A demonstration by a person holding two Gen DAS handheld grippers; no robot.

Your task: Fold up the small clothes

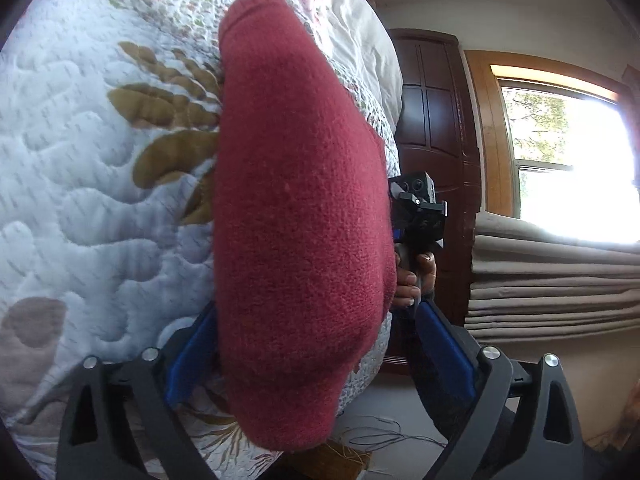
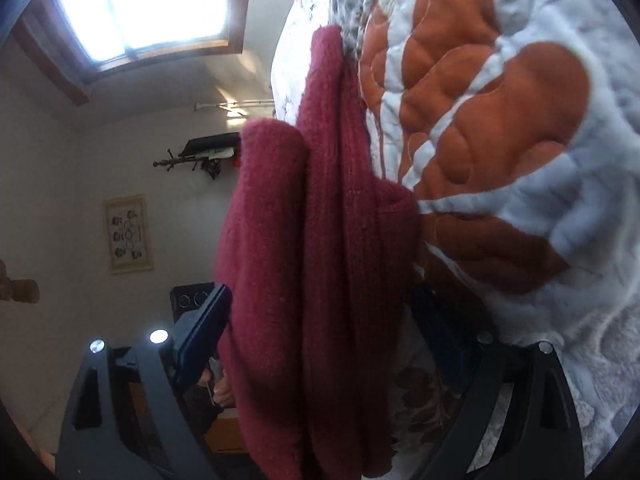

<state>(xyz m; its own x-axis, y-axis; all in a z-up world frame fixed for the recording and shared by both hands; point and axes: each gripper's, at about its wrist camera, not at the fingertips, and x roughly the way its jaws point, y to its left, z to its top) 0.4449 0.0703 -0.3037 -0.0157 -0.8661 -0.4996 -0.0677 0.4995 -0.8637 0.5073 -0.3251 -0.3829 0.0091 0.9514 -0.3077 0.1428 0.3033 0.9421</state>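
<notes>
Red knitted garment (image 1: 300,216), folded into several thick layers, sits between the blue pads of both tongs. In the left wrist view the left gripper (image 1: 320,356) has its jaws spread wide on either side of the bundle, one pad hidden against the cloth and the other standing clear of it, so it reads as released or only loosely cupping. In the right wrist view the right gripper (image 2: 320,344) also has its jaws parted wide around the stacked folds (image 2: 320,240); one finger (image 2: 204,332) looks just beside the wool, the other is shadowed, so I cannot tell whether it presses.

The garment lies on the quilted bedspread (image 1: 80,184), near the bed's edge. Its long axis runs away from both cameras, along the fingers, with a ribbed end pointing far from the left tongs.

Judging by the layered edges, the fold is largely made and the step in hand is squaring or setting down the bundle. The next move likely calls for easing both tongs away without dragging the top layer open.

Beyond, the person's hand (image 1: 412,280) grips the other handle, with a dark wooden door (image 1: 432,120) and a window (image 1: 560,160) behind.
</notes>
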